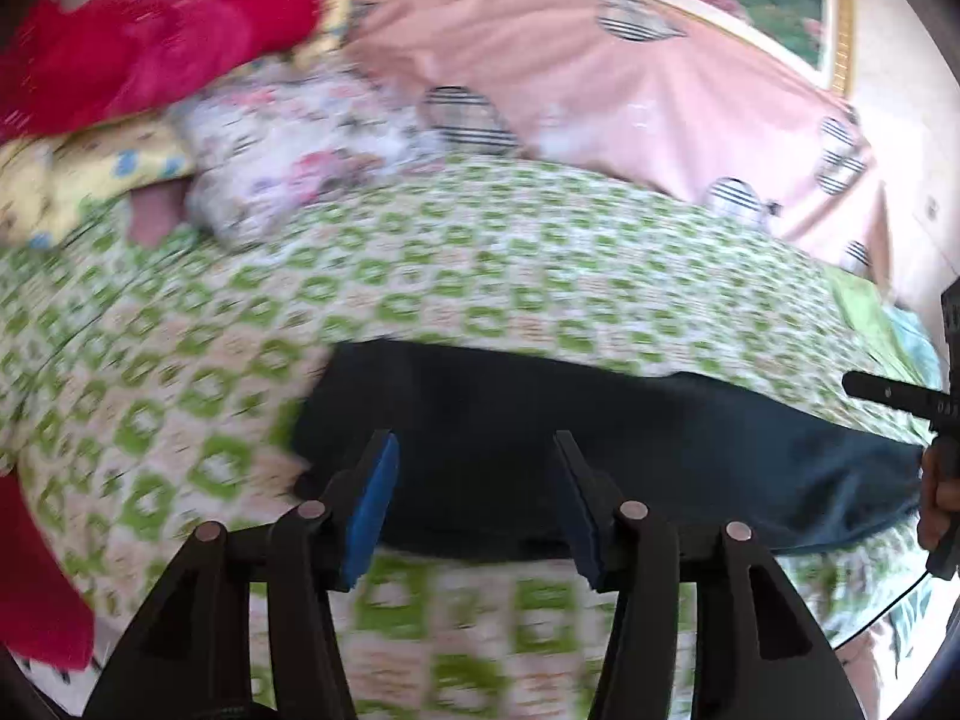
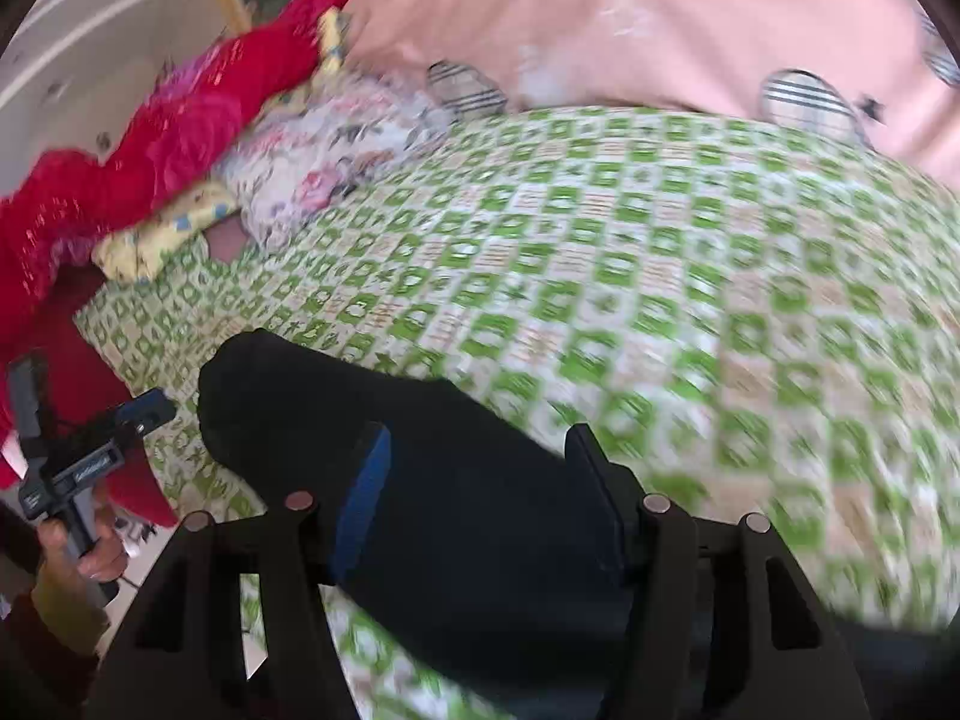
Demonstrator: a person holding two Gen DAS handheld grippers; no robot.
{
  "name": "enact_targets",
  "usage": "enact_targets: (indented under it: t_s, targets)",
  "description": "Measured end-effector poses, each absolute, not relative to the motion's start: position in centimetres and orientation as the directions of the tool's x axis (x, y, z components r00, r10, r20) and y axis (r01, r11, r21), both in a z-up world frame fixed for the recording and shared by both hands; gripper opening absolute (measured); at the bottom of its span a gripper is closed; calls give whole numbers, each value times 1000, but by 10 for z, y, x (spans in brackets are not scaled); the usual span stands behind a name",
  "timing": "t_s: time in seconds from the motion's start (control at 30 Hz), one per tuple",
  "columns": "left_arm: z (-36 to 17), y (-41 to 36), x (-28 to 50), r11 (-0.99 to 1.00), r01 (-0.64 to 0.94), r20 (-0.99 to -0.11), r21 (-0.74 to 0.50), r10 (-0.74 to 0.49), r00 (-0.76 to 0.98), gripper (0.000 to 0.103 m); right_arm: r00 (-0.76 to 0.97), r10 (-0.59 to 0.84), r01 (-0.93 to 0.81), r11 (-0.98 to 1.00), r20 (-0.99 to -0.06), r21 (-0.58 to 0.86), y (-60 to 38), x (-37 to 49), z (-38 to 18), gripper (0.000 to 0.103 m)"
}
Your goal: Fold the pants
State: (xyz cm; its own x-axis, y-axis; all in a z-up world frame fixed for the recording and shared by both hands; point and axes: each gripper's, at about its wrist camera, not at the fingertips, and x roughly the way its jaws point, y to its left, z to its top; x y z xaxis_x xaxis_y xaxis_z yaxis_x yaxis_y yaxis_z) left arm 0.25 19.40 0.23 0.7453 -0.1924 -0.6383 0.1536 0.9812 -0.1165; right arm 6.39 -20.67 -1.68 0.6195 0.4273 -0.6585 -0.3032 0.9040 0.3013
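Dark navy pants (image 1: 600,450) lie folded in a long strip across the near part of the bed; they also show in the right wrist view (image 2: 432,480). My left gripper (image 1: 474,450) is open, its blue-padded fingers hovering over the left end of the pants, holding nothing. My right gripper (image 2: 477,450) is open over the pants, fingers apart on either side of the strip. The left gripper also shows at the left edge of the right wrist view (image 2: 90,450), in a hand. Both views are motion-blurred.
The bed has a green-and-white patterned sheet (image 1: 420,276). A red cloth (image 1: 150,48), a yellow cloth (image 1: 78,174) and a floral pillow (image 1: 300,144) are piled at the far left. A pink blanket (image 1: 600,78) lies along the back.
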Motion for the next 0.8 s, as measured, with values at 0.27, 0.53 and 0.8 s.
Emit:
enact_targets:
  t_s: [0.27,0.53,0.8]
  targets:
    - [6,89,6,914,395,-662,-93,-353,661,56,696,328,-94,923,-639,372,-290,-20,-22,62]
    - [2,-7,-1,804,591,-690,-65,-464,556,60,701,207,101,919,-682,382,-341,-84,-45,62]
    - [-5,-65,-5,720,692,-718,-58,-511,473,61,722,157,262,840,-674,476,-387,-92,-67,62]
